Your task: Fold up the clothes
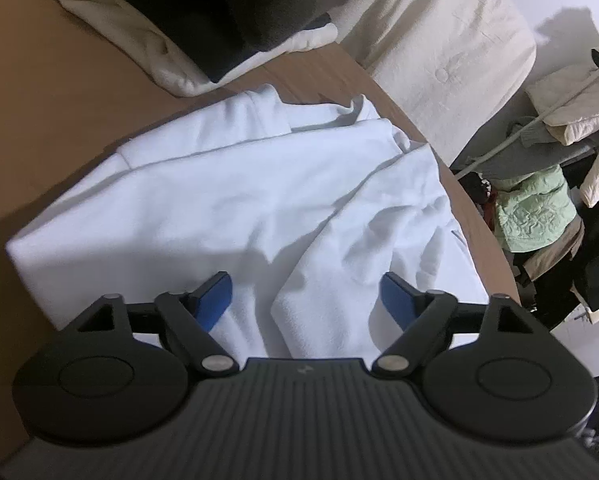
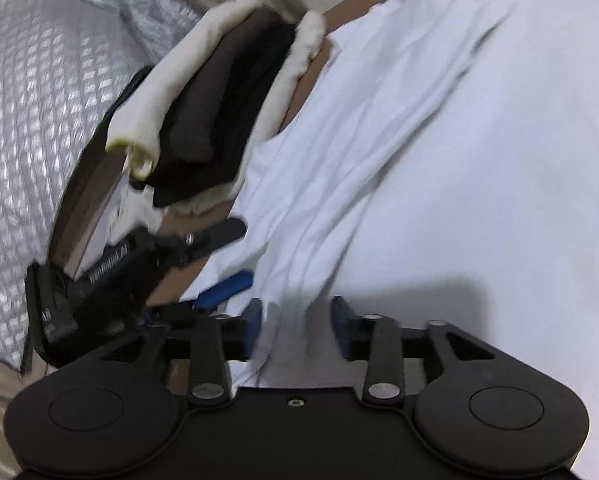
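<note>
1. Nearest in the left wrist view, the left gripper (image 1: 305, 294) hangs over the near edge of a pale blue garment (image 1: 235, 200). Its jaws are spread wide and its two blue pads (image 1: 213, 300) grip nothing; cloth lies beneath and between them.
2. Nearest in the right wrist view, the right gripper (image 2: 297, 322) has its jaws partly apart. A ridge of the same pale blue garment (image 2: 439, 160) runs up between the blue pads (image 2: 255, 320); the left pad seems to touch the fabric, the right pad stands clear, and the blur hides whether anything is pinched.
3. Just to the left in that view, the left gripper (image 2: 223, 264) appears again from the side, one blue pad resting at the garment's edge.
4. There is one pale blue garment. It lies spread on a brown table (image 1: 39, 140), partly folded, with long creases. In the left wrist view its long axis runs from lower left towards upper right, ending at the table's curved far edge.
5. Farther back on the table sits one stack of folded clothes (image 1: 203, 28): white on the bottom, dark pieces above, a yellow-green edge on top.
6. Beyond the table, a white cushioned seat (image 1: 451, 44) and a heap of mixed clothes (image 1: 547, 184).
</note>
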The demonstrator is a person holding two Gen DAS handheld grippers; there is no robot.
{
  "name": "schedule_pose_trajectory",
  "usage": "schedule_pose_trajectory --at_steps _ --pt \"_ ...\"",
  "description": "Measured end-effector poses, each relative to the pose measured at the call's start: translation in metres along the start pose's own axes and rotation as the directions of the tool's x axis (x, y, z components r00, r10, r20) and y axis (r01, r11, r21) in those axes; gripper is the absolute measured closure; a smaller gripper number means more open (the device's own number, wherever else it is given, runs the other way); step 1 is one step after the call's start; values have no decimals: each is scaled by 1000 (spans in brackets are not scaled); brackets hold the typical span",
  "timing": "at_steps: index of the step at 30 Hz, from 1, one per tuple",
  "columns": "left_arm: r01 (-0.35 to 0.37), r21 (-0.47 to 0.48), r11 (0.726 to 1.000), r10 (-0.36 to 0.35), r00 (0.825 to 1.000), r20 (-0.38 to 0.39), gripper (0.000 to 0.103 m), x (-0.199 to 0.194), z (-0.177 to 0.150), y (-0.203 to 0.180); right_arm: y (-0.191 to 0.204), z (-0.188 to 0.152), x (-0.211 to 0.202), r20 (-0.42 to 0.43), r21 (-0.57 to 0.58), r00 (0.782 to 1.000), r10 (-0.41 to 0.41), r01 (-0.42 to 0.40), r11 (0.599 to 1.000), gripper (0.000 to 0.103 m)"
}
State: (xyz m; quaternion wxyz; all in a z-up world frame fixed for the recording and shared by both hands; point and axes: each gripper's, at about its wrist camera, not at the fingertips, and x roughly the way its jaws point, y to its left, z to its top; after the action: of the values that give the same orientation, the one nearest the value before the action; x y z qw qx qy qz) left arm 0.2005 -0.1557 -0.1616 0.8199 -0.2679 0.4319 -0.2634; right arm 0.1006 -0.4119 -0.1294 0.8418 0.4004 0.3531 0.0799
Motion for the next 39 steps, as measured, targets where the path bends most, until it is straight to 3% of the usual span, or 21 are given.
schedule_pose_trajectory --at_steps 3,4,5,6,7,8,10,12,13,14,16,17,19,21,22,23,25,28,30,35,39 --pt "42 38 998 -42 999 -1 24 4 -2 1 -4 0 -5 21 29 999 36 -36 999 51" --pt "51 88 995 -50 999 -8 70 6 -2 -4 -4 -2 -6 22 31 999 50 -51 998 51" --pt "45 145 988 -40 998 -40 99 9 -2 -12 -2 -4 -3 20 16 998 55 -56 998 51" --pt "41 201 979 -27 997 -68 102 11 -1 -21 4 -7 0 24 -13 998 56 -56 998 57" --pt "33 248 968 -21 999 -50 102 7 -2 -29 10 -9 2 30 -45 998 56 -55 997 88" --pt "27 291 956 -18 999 -33 102 3 -2 -37 16 -11 5 37 -77 998 57 -54 996 94" --pt "78 275 958 -70 997 -38 102 -11 7 -41 21 -18 -9 86 -78 981 175 -169 983 94" --pt "130 220 967 -121 991 -53 102 -23 16 -38 18 -24 -22 115 -15 942 316 -316 948 94" --pt "149 195 969 -140 988 -60 101 -29 20 -37 15 -25 -23 101 7 948 302 -305 952 94" --pt "95 216 972 -82 994 -68 99 -27 19 -34 12 -27 -21 75 24 964 254 -256 966 94" --pt "-30 287 957 61 993 -99 99 -18 13 -29 13 -28 -13 13 -37 999 42 -41 998 88" --pt "-66 307 949 106 988 -115 99 -14 10 -26 14 -30 -8 -13 -87 997 -75 73 994 88" --pt "-133 346 929 192 971 -143 96 -7 5 -21 20 -27 -10 -13 -134 991 -136 133 982 83" --pt "-88 313 946 131 984 -119 89 -20 17 -22 28 -19 -17 13 -171 986 -165 165 971 68" --pt "-70 311 948 100 992 -81 75 -28 22 -23 33 -10 -23 51 -195 983 -174 181 964 65" --pt "-72 318 945 84 996 -24 55 -37 28 -23 40 3 -29 93 -231 980 -177 195 953 64" --pt "-132 340 931 116 991 66 43 -48 37 -20 53 41 -30 129 -323 970 -205 236 916 56" --pt "-244 349 905 211 969 130 43 -52 48 -3 66 105 -20 167 -459 949 -268 315 831 55" --pt "-278 299 913 250 960 129 43 -49 57 15 63 166 -3 176 -506 924 -340 381 774 55" --pt "-206 148 967 188 974 128 46 -41 70 45 32 298 51 185 -471 856 -483 509 720 55" --pt "-146 138 980 134 987 93 46 -23 70 49 5 345 101 149 -471 814 -562 558 683 53"
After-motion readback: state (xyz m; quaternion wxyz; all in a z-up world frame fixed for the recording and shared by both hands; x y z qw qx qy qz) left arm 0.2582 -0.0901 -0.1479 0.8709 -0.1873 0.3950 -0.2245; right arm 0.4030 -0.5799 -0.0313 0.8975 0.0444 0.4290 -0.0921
